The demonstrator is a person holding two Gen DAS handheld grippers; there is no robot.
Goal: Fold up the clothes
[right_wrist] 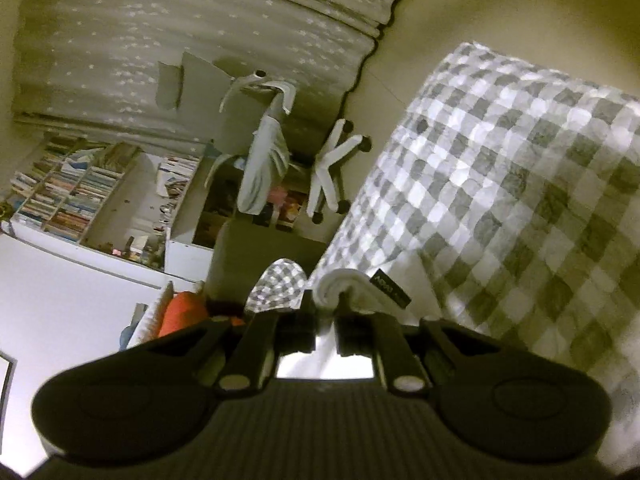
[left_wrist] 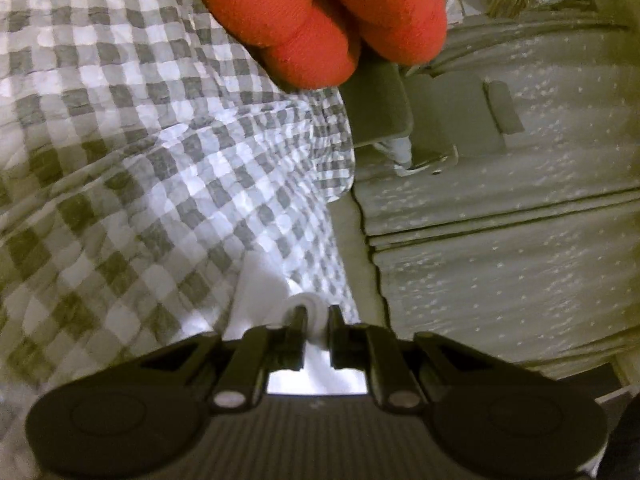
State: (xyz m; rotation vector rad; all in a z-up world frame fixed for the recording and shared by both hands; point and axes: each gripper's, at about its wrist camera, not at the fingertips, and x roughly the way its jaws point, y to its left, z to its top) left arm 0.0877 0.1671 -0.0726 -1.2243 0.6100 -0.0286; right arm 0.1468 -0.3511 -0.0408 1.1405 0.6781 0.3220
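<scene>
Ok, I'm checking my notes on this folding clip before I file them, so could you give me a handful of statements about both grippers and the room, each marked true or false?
1. The left gripper is shut on a fold of white cloth. True.
2. The right gripper is open and holds nothing. False: it is shut on a rolled edge of white fabric with a black label.
3. The grey-and-white checked bed cover shows in both wrist views. True.
4. The white swivel chair has a red coat hung over it. False: a pale garment hangs on it.
5. The curtain with small pale stars is plain black. False: it is light coloured.
</scene>
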